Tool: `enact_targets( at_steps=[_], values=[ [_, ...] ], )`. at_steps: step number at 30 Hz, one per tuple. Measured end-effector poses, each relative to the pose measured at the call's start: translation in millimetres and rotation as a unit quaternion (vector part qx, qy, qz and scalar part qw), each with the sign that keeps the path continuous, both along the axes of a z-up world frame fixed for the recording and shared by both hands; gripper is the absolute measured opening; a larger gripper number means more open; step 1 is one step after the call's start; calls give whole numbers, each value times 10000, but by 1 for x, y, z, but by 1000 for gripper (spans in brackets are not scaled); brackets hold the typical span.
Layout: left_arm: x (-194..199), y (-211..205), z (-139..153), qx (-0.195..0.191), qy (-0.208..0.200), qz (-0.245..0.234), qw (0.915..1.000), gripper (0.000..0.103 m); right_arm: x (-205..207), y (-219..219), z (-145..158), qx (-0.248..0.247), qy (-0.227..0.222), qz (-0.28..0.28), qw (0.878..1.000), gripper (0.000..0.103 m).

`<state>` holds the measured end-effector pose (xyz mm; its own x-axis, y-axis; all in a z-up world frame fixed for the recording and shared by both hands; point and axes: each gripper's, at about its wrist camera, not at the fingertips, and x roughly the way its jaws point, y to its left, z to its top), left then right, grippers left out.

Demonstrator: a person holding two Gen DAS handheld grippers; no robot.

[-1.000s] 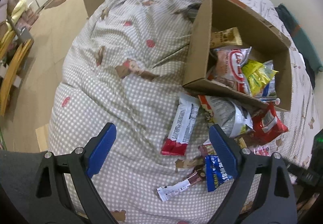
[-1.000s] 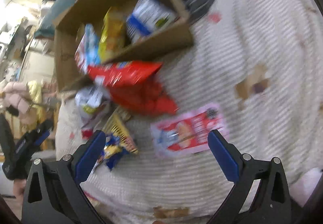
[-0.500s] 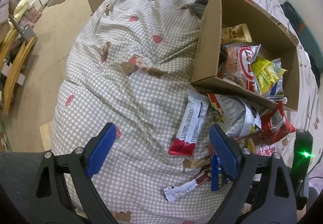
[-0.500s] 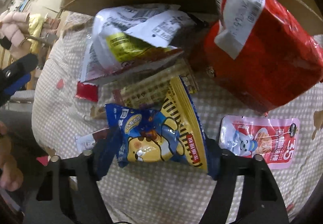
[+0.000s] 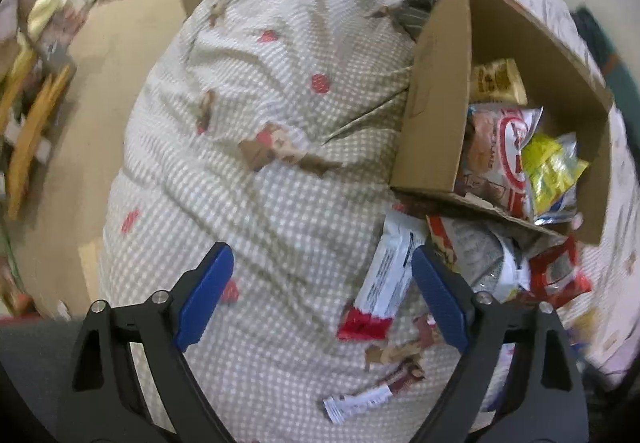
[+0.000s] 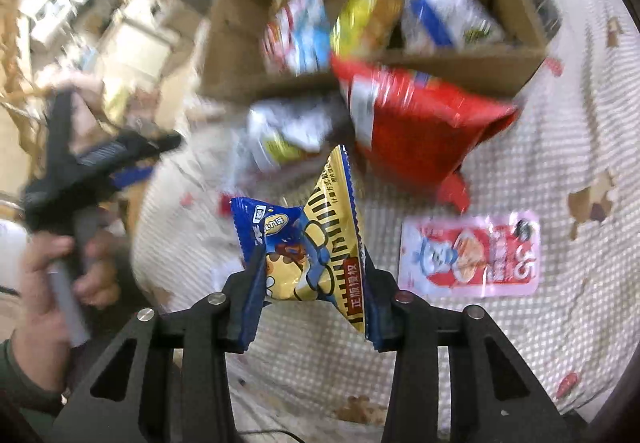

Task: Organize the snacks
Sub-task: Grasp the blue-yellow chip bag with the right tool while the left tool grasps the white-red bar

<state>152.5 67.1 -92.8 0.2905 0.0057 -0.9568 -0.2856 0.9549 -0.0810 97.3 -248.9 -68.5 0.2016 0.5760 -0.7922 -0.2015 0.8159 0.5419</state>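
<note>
A blue-and-yellow snack packet (image 6: 308, 243) hangs clamped in the right tool (image 6: 310, 299), whose jaws have just been closing on it, above the checked bed (image 6: 520, 343). The left tool (image 5: 320, 297) stands apart and empty over a white-and-red bar (image 5: 384, 283). Beyond, a red bag (image 6: 416, 123) leans against the cardboard box (image 6: 440, 69) mid-bed. The pick-up looks done; next comes carrying the packet over the near wall and releasing it inside.

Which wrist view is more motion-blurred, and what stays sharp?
Right wrist view: heavier smear across the cardboard box and red bag, while the blue-yellow packet clamped in the right gripper stays crisp. Left wrist view: mild blur, strongest at the edges; left gripper sharp.
</note>
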Motion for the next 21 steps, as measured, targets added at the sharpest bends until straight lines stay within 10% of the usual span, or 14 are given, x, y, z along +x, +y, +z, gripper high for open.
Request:
enact_targets(
  at_steps=[12, 21],
  values=[
    [12, -64, -53, 802, 583, -1351, 9859, 70, -1, -28, 27, 122, -561, -578, 9967, 42],
    [13, -76, -65, 808, 712, -1536, 9822, 29, 5, -19, 22, 180, -516, -748, 9957, 42]
  ],
)
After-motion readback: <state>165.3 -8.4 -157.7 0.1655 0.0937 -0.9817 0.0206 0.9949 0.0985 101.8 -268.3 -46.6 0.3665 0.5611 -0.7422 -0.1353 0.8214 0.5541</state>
